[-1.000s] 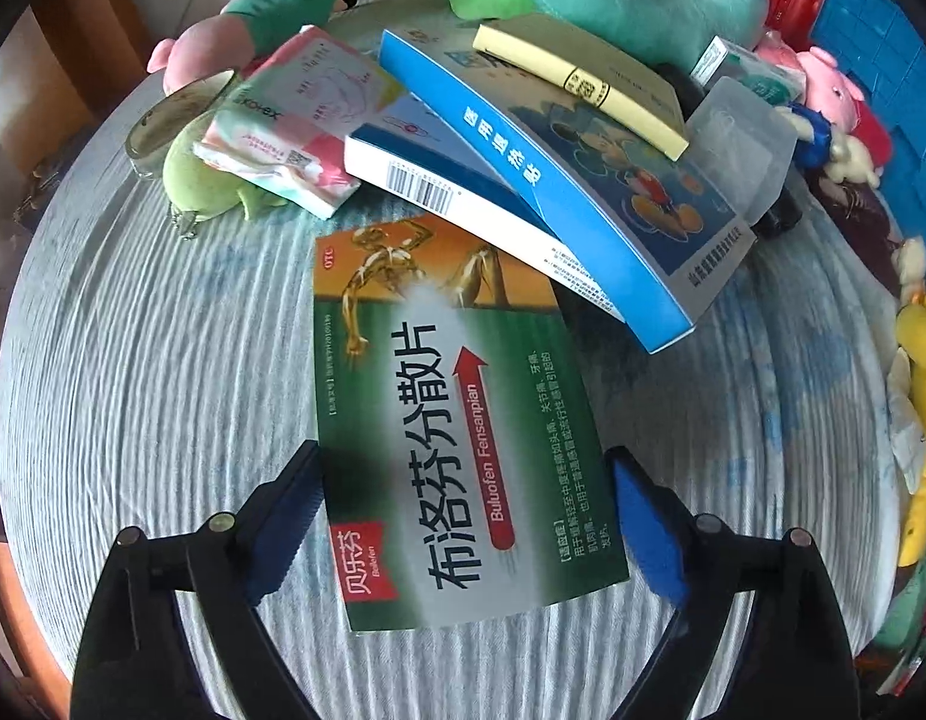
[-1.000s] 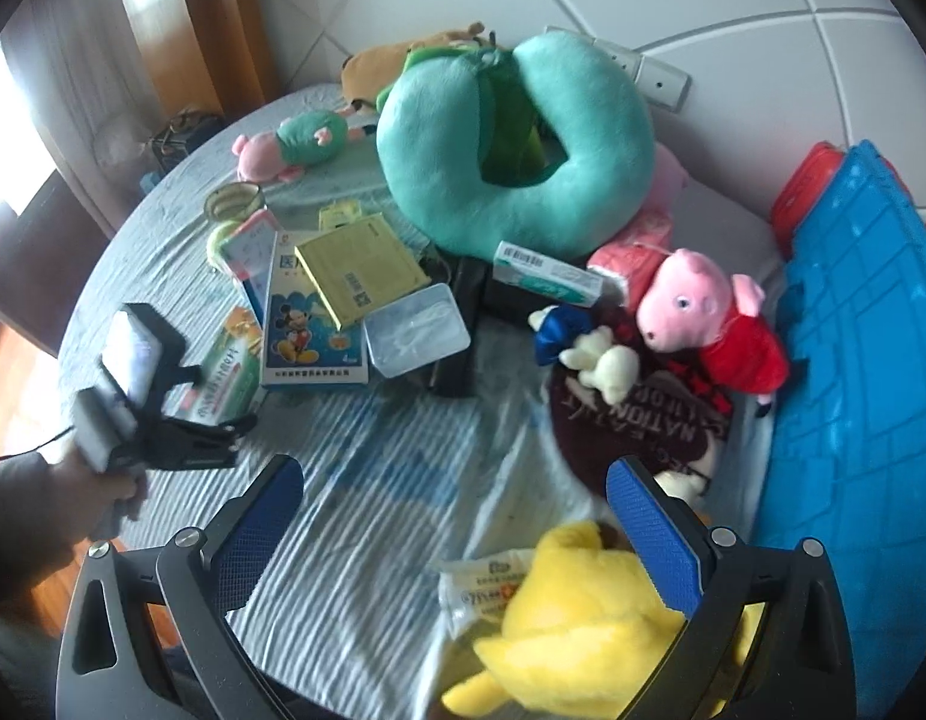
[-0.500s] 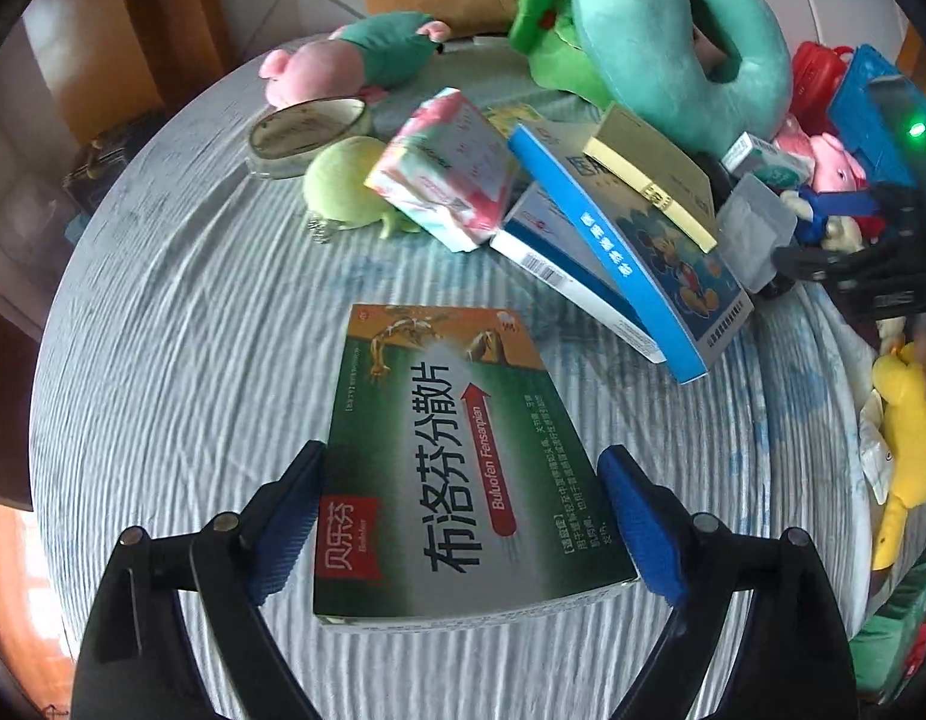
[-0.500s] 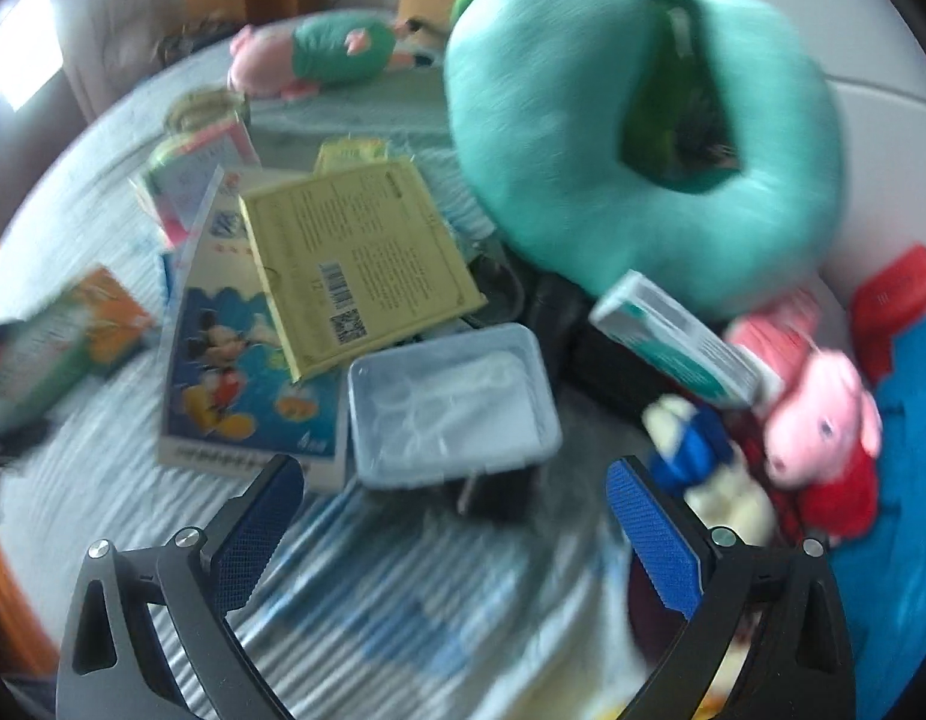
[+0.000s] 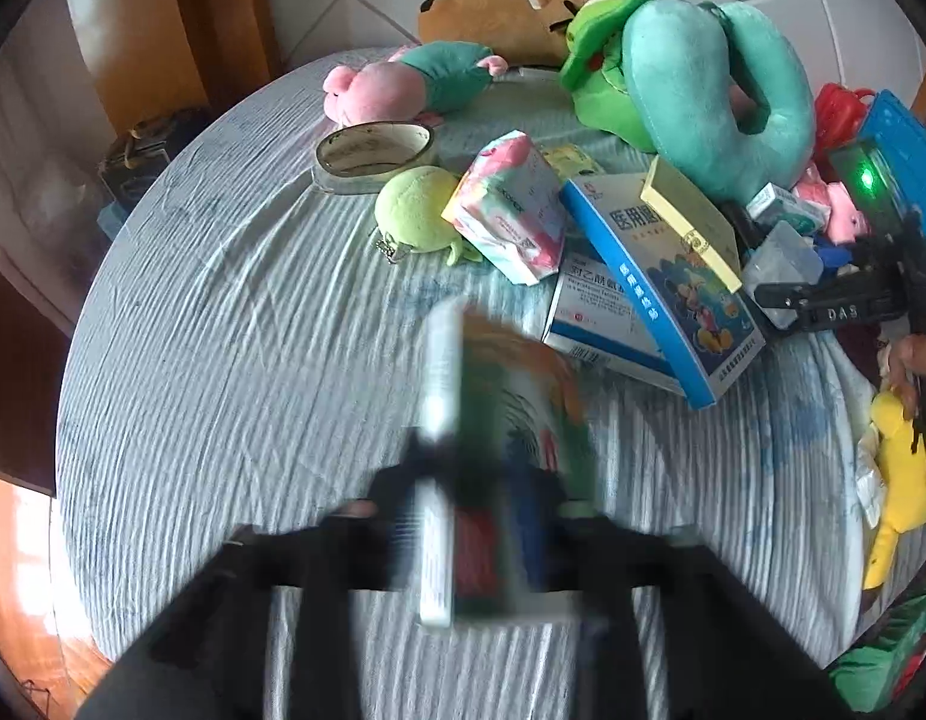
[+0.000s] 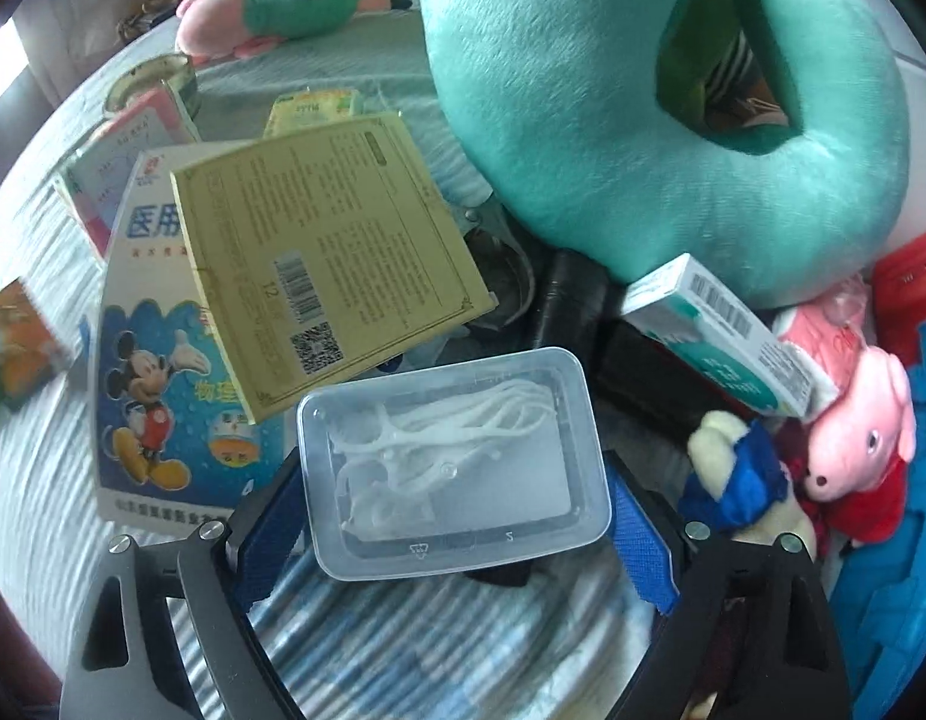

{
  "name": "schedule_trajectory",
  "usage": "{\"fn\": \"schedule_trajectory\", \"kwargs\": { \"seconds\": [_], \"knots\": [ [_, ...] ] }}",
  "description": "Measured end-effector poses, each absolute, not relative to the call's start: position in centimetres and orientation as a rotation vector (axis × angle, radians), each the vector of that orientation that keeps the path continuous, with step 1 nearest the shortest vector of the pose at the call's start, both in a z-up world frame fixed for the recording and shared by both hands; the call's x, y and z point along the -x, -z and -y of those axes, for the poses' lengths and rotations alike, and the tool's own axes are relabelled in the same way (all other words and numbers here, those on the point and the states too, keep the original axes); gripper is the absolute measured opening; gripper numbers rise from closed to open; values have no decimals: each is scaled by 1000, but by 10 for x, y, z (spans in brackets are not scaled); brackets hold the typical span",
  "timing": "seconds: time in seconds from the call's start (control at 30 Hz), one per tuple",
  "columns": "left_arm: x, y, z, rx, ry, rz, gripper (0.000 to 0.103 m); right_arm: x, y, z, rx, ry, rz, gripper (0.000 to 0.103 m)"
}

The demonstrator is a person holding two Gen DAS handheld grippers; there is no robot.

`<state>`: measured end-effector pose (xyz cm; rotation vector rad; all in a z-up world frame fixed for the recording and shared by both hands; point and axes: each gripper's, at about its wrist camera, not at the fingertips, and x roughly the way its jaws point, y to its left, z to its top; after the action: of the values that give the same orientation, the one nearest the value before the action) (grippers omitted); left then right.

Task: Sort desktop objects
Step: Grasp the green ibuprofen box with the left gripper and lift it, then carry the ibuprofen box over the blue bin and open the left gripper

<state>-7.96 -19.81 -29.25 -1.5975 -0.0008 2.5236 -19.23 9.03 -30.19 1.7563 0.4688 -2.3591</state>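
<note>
In the left wrist view my left gripper is blurred and closed in on the green medicine box, which stands tilted on edge between the fingers above the striped cloth. In the right wrist view my right gripper is open, its blue pads on either side of a clear plastic box of floss picks. The pads do not press on it. The right gripper also shows in the left wrist view. The green box shows at the left edge of the right wrist view.
A pile lies beyond: a blue Mickey box, a yellow box, a pink tissue pack, a white-and-teal box, a teal neck pillow, a tape roll, plush toys and a blue crate at the right.
My left gripper has closed on the green box and turned it up on edge. My right gripper has moved forward and down until the clear box sits between its pads.
</note>
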Motion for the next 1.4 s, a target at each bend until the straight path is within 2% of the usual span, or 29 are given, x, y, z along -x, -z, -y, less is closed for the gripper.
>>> {"fn": "schedule_trajectory", "kwargs": {
  "seconds": [0.1,0.2,0.23,0.27,0.3,0.33,0.43,0.67,0.8,0.87,0.97,1.13,1.4],
  "knots": [
    [83,300,197,1658,-2497,-47,17,185,289,-96,-1746,2369,-446,91],
    [82,310,202,1682,-2488,-11,17,176,281,-101,-1736,2372,-439,91],
    [82,314,203,1695,-2480,-2,21,173,277,-103,-1732,2376,-434,91],
    [83,318,204,1708,-2473,7,49,172,276,-104,-1731,2378,-430,91],
    [83,323,205,1721,-2465,15,72,171,275,-104,-1730,2381,-427,91],
    [83,326,205,1726,-2468,19,103,170,275,-105,-1729,2383,-424,91],
    [82,329,201,1712,-2463,28,103,167,273,-106,-1728,2390,-415,91],
    [87,357,172,1697,-2380,-179,103,160,269,-109,-1724,2407,-395,91],
    [90,379,166,1725,-2341,-219,102,157,267,-110,-1723,2412,-387,91],
    [88,377,168,1707,-2354,-204,88,156,267,-110,-1724,2412,-385,91],
    [85,368,176,1711,-2356,-144,88,153,264,-113,-1723,2415,-376,91],
    [79,338,176,1675,-2399,-146,88,145,248,-117,-1694,2441,-354,91],
    [71,276,155,1595,-2467,-145,88,116,186,-139,-1575,2521,-316,91]
  ]
}}
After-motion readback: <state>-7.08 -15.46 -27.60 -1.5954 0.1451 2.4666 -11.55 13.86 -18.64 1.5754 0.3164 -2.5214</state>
